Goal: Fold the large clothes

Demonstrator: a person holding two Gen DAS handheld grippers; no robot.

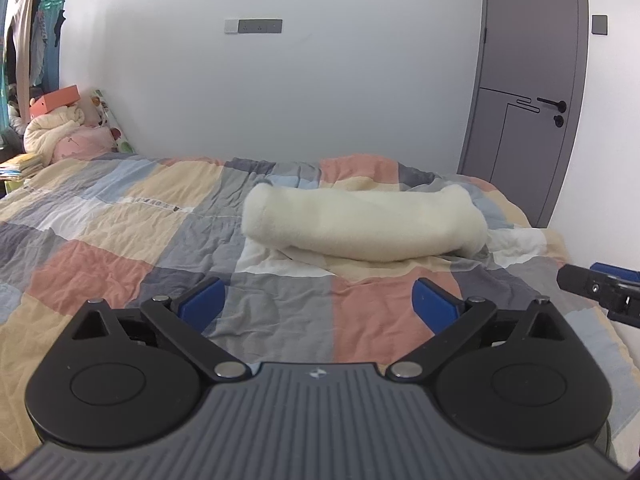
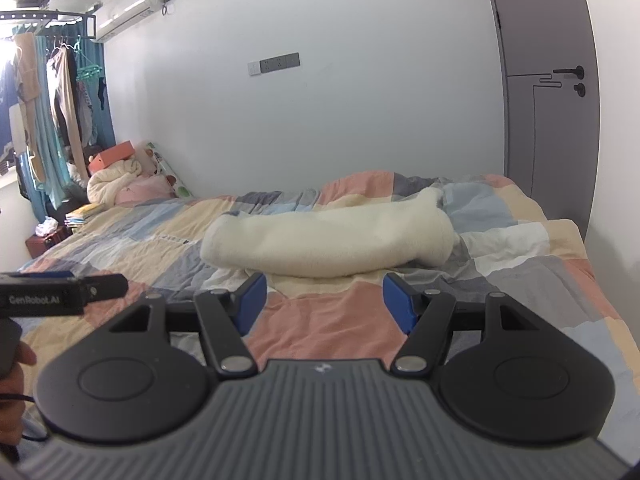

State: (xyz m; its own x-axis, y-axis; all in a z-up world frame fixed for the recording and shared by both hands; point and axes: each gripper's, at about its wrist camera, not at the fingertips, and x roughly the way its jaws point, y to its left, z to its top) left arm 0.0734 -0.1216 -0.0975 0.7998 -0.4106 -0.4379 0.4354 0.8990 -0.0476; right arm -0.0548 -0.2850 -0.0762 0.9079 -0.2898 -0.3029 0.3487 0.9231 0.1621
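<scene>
Cream fleece garment (image 1: 362, 226) lies as a long folded roll across the patchwork bedspread (image 1: 120, 232), just ahead of both claws and near the grey door (image 1: 528, 80). Left gripper (image 1: 318, 304) gapes wide, right gripper (image 2: 324, 300) partly open — both empty, short of the roll. Looks like release after a fold; next likely regrasp the roll's ends to halve it.

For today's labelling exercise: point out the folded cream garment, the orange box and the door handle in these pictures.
Folded cream garment (image 1: 364, 226): left wrist view, middle of its top surface.
Orange box (image 2: 112, 158): right wrist view, its long side face.
Door handle (image 1: 552, 103): left wrist view, the black lever.
</scene>
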